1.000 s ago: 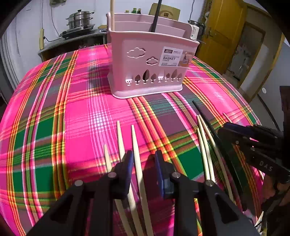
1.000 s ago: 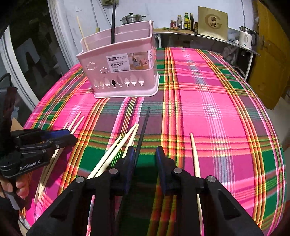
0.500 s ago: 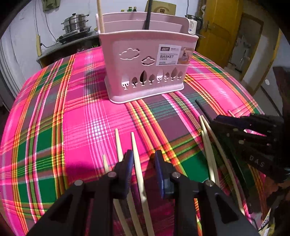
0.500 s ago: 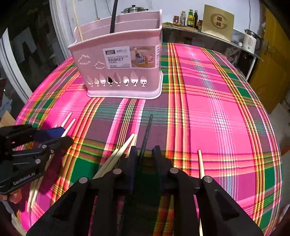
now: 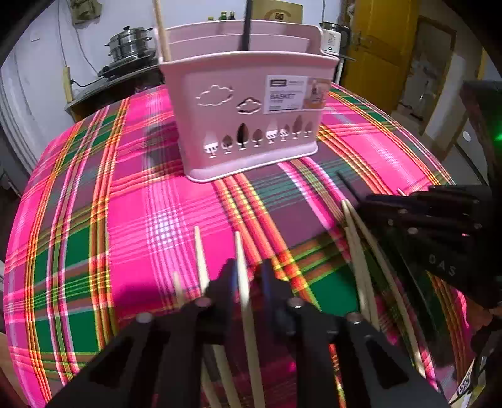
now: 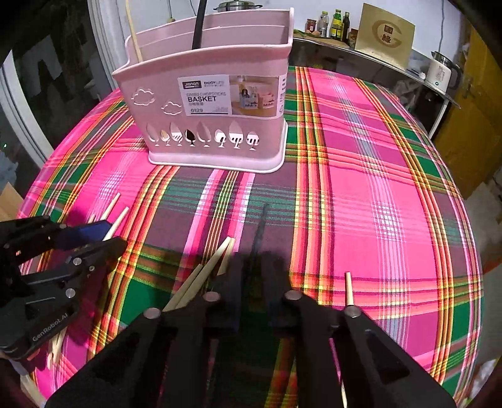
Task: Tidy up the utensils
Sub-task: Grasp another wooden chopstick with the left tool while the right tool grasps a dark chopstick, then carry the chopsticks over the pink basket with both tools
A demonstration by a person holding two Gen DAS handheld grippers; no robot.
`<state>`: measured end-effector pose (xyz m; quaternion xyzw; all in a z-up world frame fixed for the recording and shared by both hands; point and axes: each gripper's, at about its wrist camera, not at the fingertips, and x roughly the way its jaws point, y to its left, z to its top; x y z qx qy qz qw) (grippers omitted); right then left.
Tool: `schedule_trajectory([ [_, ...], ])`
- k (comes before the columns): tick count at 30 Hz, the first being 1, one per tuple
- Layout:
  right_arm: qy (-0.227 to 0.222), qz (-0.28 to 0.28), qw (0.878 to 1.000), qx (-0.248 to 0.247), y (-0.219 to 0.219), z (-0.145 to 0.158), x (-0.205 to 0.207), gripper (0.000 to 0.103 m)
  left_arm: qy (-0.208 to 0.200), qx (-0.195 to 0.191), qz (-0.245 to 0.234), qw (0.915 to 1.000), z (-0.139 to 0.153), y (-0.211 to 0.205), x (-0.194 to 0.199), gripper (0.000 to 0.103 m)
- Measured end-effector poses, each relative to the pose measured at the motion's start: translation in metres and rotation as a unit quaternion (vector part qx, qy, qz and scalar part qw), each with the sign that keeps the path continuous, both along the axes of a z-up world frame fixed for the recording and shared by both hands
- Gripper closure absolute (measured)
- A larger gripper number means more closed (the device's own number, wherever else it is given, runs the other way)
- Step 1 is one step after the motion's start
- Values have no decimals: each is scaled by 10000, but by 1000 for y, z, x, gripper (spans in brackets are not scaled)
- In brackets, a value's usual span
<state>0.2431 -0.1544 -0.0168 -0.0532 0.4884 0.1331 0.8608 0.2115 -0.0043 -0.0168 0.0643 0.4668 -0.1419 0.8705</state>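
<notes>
Left wrist view: the left tool point(image 5: 248, 279) sits low over the desk point(image 5: 94, 219), which carries a pink, green and orange plaid cloth. Its jaws stand narrowly apart with a pale wooden chopstick point(image 5: 243, 282) between them; contact cannot be confirmed, as the fingertips are blurred. Two more pale chopsticks point(image 5: 200, 260) lie just to its left. A further group of pale chopsticks point(image 5: 360, 251) lies to the right, beside the right tool point(image 5: 376, 204). The pink chopstick basket point(image 5: 251, 116), with cloud and tree cut-outs and a printed label, stands upright farther back; one pale stick point(image 5: 161, 34) and one black stick point(image 5: 248, 28) stand in it.

Right wrist view: the right tool point(image 6: 252, 282) straddles a black chopstick point(image 6: 260, 229) lying on the cloth, jaws close around it; whether it is clamped cannot be told. Pale chopsticks point(image 6: 204, 276) lie touching its left finger; a single one point(image 6: 348, 288) lies to the right. The left tool point(image 6: 94, 235) appears at left, over other pale sticks point(image 6: 117, 216).
</notes>
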Motion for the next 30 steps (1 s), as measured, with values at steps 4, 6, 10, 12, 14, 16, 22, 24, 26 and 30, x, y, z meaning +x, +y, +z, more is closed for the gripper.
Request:
schedule_trajectory([
  [4, 25, 31, 9998, 186, -3, 1, 2, 98, 68, -134, -100, 9998, 1, -1, 1, 97],
  [6, 9, 20, 9996, 281, -6, 3, 1, 98, 111, -212, -109, 9997, 1, 1, 1, 97],
  [10, -68, 33, 9989, 454, -8, 11, -1, 98, 164, -370, -107, 9991, 5, 5, 3, 97],
  [12, -142, 53, 9985, 522, -10, 17, -4, 98, 130, -437, -134, 9989, 11, 6, 2, 97],
  [14, -212, 73, 9979, 607, -11, 24, -6, 98, 78, -498, -157, 9986, 19, 6, 1, 97],
  [16, -290, 68, 9974, 663, -14, 32, -6, 98, 9, -499, -173, 9986, 25, 5, 0, 97],
  [22, -486, 46, 9951, 864, -22, 49, -11, 98, -132, -642, -111, 9978, 43, 12, -1, 97],
  [24, -571, 57, 9941, 925, -24, 56, -17, 98, -229, -713, -105, 9971, 53, 14, -3, 97],
  [26, -662, 67, 9931, 963, -25, 63, -19, 98, -351, -763, -104, 9964, 64, 17, -5, 97],
  [30, -901, 101, 9900, 1081, -29, 82, -24, 98, -570, -840, -98, 9948, 85, 21, -7, 97],
])
